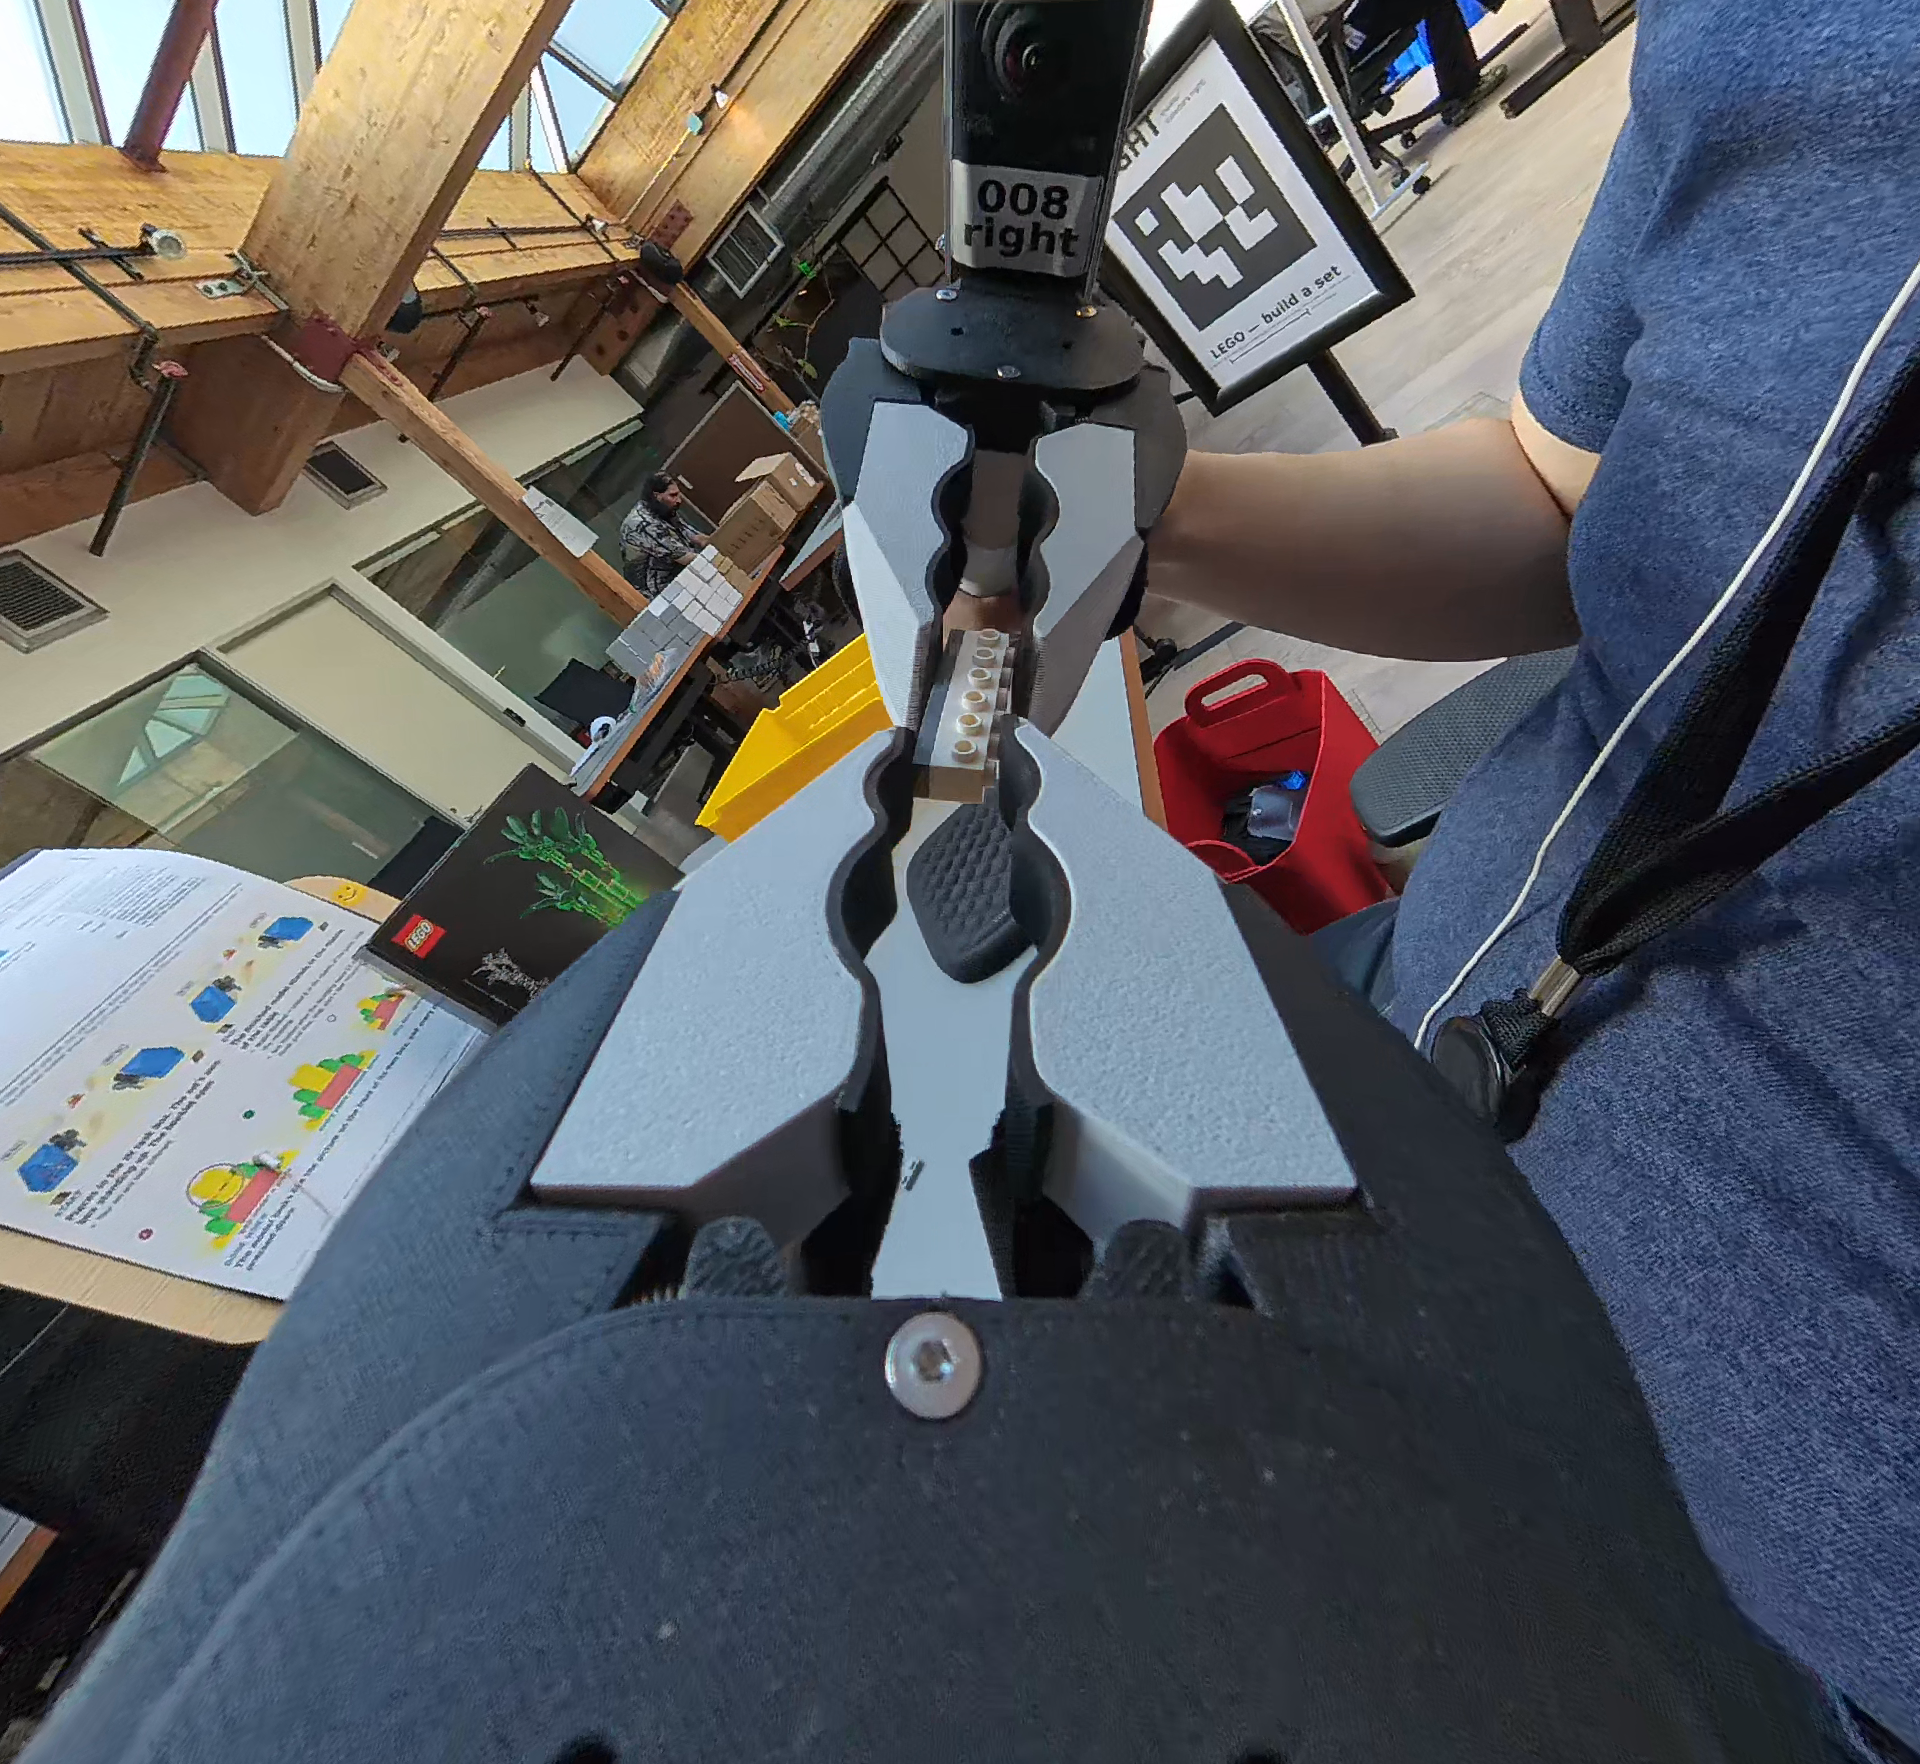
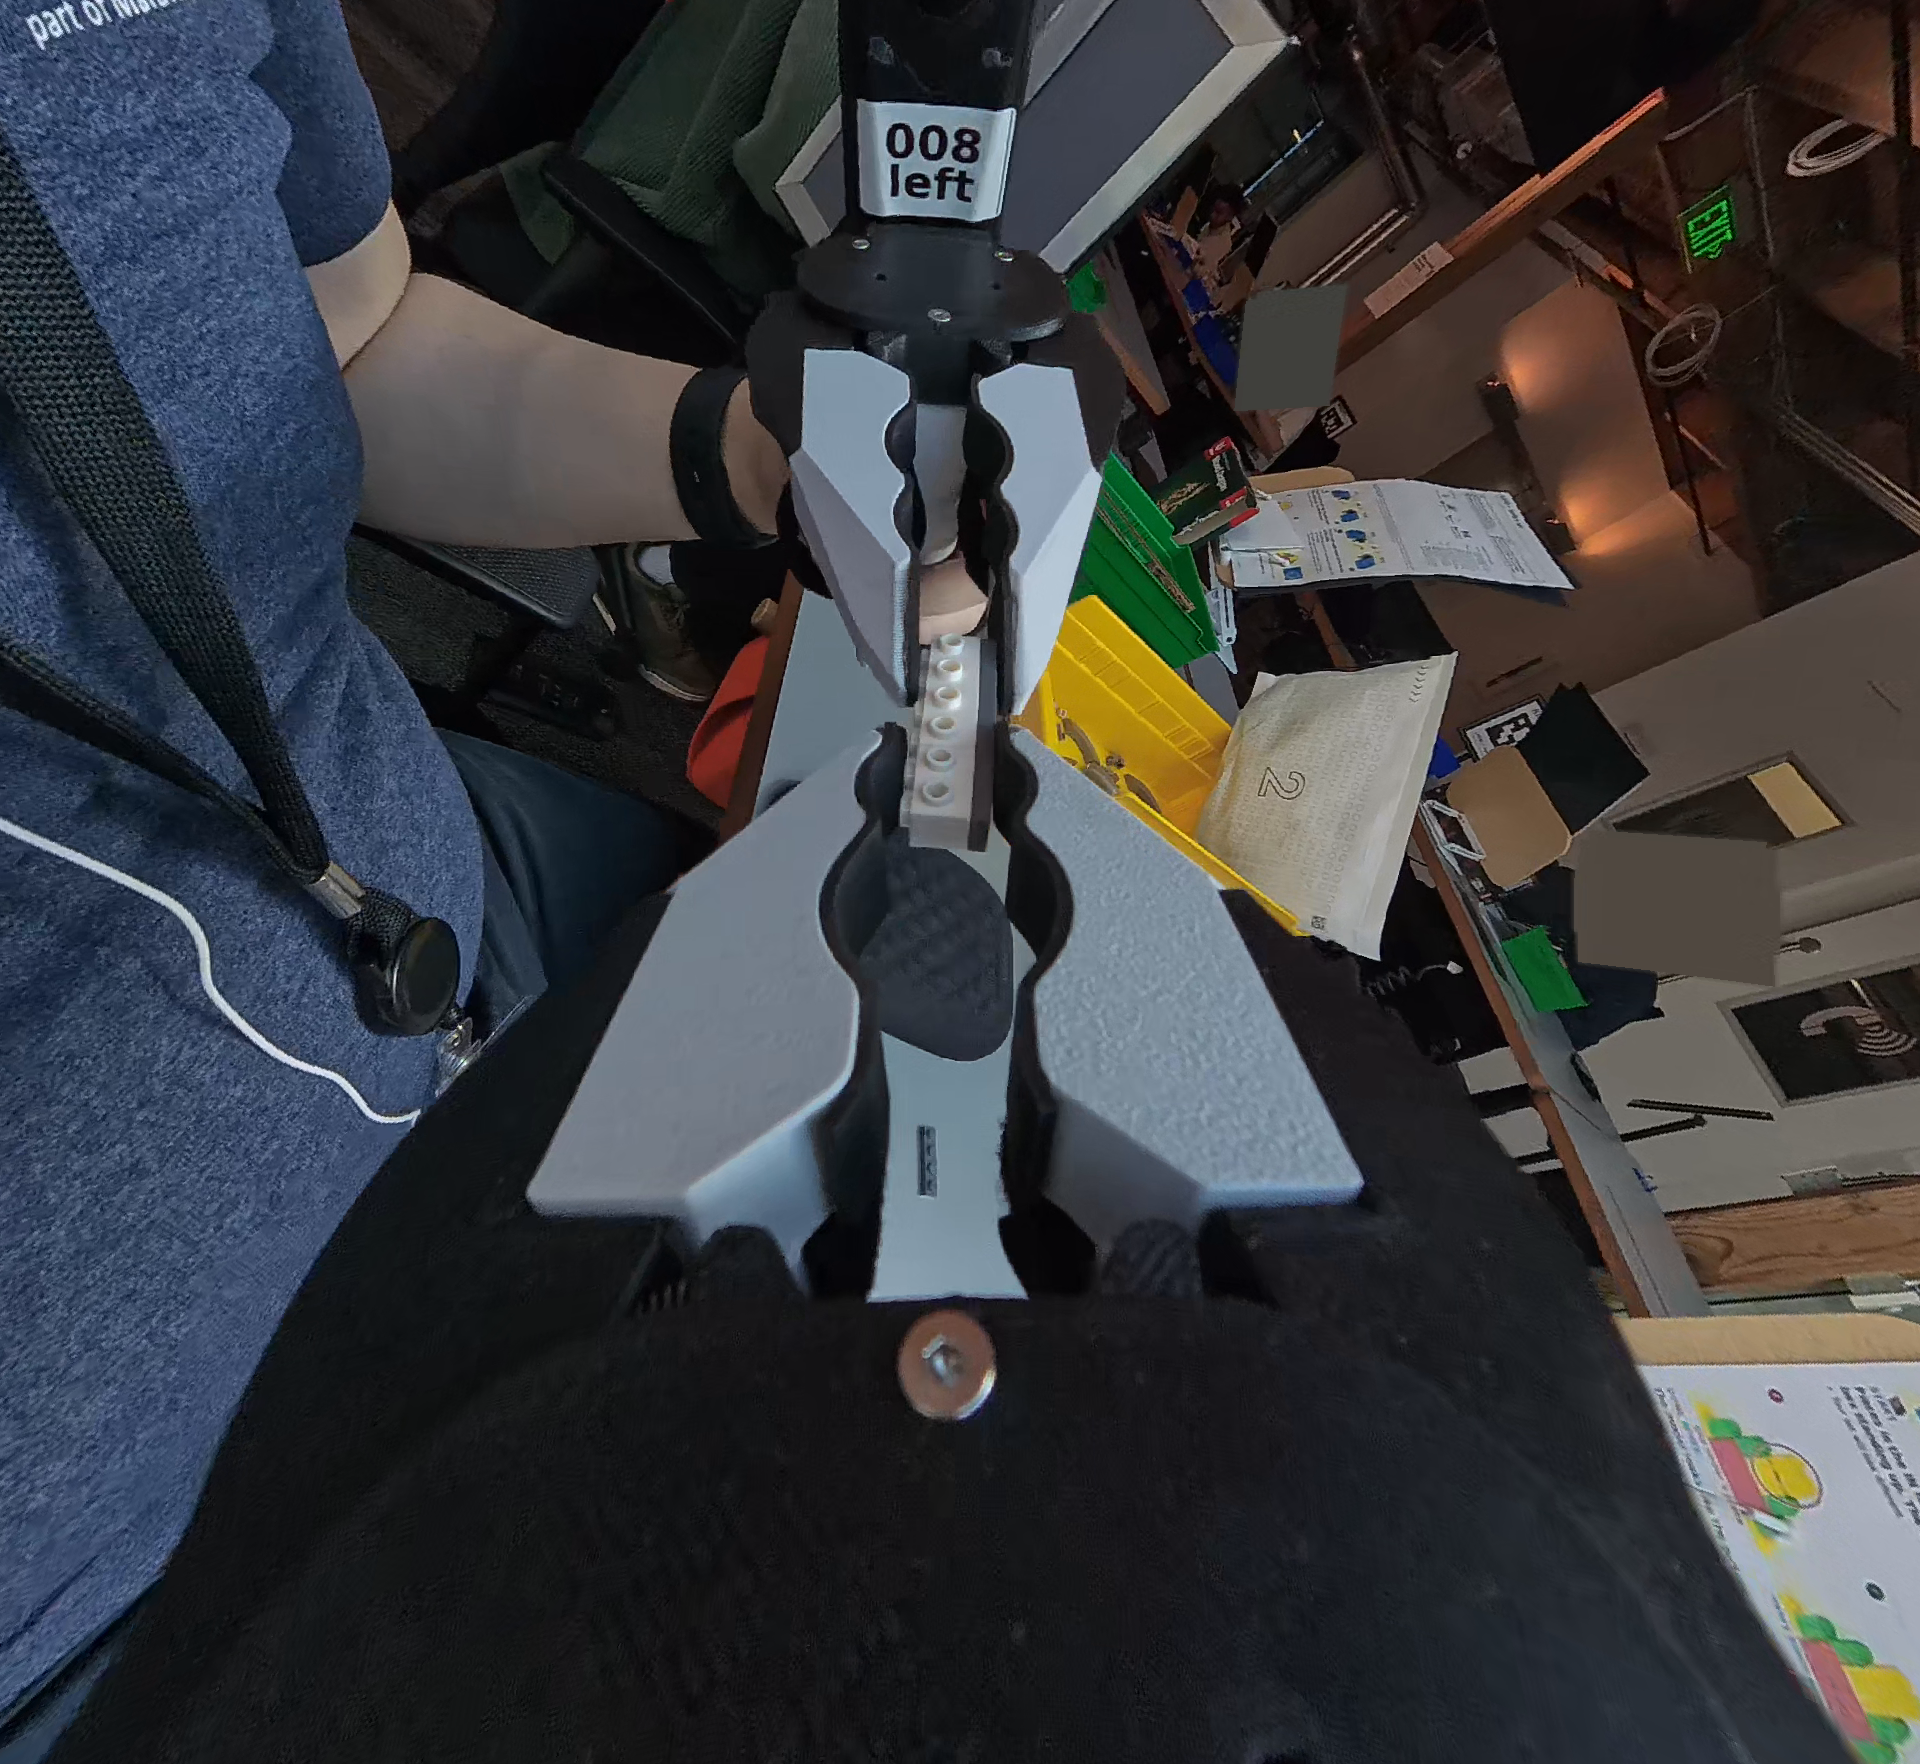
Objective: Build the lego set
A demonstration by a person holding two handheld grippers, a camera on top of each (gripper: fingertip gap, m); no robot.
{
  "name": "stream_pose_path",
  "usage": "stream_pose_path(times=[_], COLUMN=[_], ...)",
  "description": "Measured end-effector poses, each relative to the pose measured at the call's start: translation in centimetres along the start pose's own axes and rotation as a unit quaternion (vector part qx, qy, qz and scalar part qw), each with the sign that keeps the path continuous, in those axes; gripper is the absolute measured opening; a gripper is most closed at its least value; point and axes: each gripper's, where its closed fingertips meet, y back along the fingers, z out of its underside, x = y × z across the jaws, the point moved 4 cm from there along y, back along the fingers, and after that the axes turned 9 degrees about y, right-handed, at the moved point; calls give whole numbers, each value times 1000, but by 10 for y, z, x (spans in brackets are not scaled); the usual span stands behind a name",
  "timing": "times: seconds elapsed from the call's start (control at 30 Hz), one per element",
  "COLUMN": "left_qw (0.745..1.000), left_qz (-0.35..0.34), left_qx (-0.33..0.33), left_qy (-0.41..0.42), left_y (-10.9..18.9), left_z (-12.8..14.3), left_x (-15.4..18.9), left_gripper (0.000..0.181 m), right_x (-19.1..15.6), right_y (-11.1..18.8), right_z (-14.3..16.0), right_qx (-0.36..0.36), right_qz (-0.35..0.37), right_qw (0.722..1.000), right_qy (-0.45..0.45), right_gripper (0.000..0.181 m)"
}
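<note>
Two grippers face each other in mid-air, both clamped on one studded brick stack [image 1: 966, 722]: left gripper [image 1: 956, 774], right gripper [image 2: 948, 784]. Best squeeze evenly, keeping the layers aligned while pressing.

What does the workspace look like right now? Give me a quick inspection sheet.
Surface: table edge at left, mostly covered by paper.
Job's things: white studded lego piece on a dark plate, held in mid-air between both grippers; instruction sheet; set box; yellow bin; numbered paper bag.
Clutter: red bag on the floor; green bin.
Grippers: left gripper shut on one end of the piece, right gripper shut on the other.
Cables: thin white cord over the person's shirt.
Surroundings: open office, timber beams, marker sign.
</note>
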Motion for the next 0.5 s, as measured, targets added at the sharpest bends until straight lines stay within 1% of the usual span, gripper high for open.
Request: stream_pose_path(times=[0.1,0.17,0.23,0.37,0.47,0.5], left_qw=[1000,1000,1000,1000,1000,1000], left_qz=[-1,-2,-6,-12,-14,-14], left_qx=[-4,-1,6,8,4,1], left_qy=[-2,2,6,4,0,-1], left_y=[1,2,4,6,6,6], left_z=[1,0,-1,-2,-2,-2], left_x=[0,0,-2,-5,-5,-5], left_gripper=[14,13,14,13,13,14], right_x=[0,3,7,6,6,6], right_y=[1,5,9,13,12,10], right_z=[0,-1,0,0,1,2], right_qx=[34,63,80,83,71,65], right_qz=[-9,0,14,23,30,32], right_qw=[999,997,996,996,997,997], right_qy=[-23,-33,-36,-25,-15,-14], right_gripper=[18,22,21,14,16,21])
